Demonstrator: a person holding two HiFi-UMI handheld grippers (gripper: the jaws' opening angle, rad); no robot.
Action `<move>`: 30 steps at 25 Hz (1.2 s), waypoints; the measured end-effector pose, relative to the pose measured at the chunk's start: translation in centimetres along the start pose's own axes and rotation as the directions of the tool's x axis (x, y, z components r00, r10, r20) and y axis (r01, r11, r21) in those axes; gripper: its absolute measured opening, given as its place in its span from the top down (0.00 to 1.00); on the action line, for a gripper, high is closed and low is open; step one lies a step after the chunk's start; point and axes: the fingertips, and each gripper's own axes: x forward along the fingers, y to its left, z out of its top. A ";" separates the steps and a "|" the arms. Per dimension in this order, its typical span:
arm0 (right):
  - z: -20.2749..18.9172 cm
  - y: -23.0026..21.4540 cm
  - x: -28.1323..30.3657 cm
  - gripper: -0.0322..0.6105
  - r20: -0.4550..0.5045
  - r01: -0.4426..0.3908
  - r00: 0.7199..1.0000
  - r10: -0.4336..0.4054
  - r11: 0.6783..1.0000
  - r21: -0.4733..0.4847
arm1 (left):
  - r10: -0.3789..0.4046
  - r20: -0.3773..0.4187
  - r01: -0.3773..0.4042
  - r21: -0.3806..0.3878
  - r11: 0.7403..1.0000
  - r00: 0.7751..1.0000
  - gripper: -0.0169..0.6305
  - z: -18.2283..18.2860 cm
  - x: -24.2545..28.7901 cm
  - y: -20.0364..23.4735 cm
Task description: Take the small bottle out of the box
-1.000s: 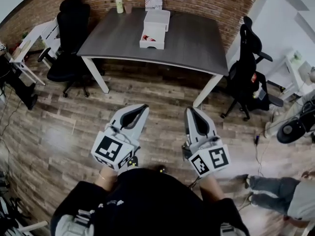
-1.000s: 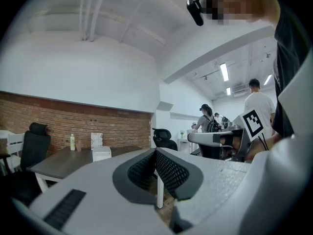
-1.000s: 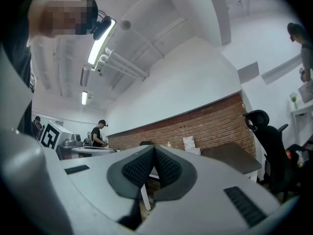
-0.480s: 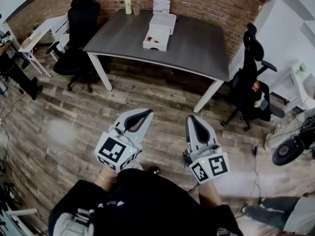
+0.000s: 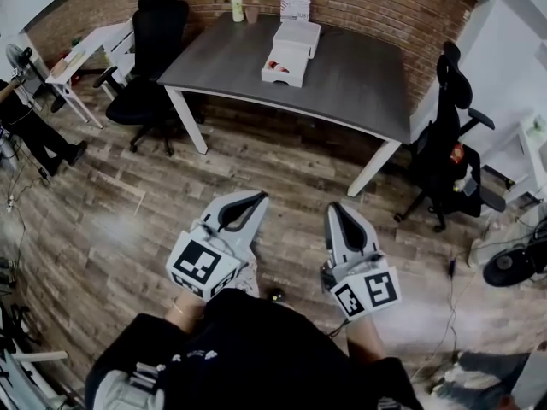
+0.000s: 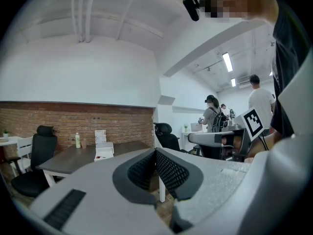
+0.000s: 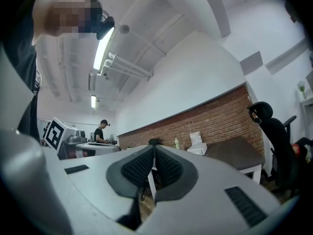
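**Over the wood floor [image 5: 102, 220], both grippers empty**

Left gripper [image 5: 257, 197] has its jaws pressed together on nothing. Right gripper [image 5: 333, 208] has tips almost touching, just starting to part. Small bottle [image 5: 274, 65] lies in the white box [image 5: 285, 79] near the table's [image 5: 359, 75] back edge. Card [image 5: 296, 1] behind it: print unreadable.

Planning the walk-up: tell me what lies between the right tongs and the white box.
Head view: bare wooden floor, then the table, its near edge and bare dark top, before the white box. The right tongs, empty, are just opening.
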 end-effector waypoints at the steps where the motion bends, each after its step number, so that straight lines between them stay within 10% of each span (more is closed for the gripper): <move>1: -0.1 -0.2 0.2 0.93 -0.002 0.001 1.000 -0.001 1.000 0.001 | 0.004 0.003 -0.004 0.003 1.000 1.000 0.98 0.0 0.1 0.4; 30: -1.2 -6.8 18.5 0.89 -0.071 0.029 0.997 -0.032 0.999 -0.043 | 0.006 0.088 -0.001 -0.051 0.999 0.996 0.98 0.2 11.1 18.8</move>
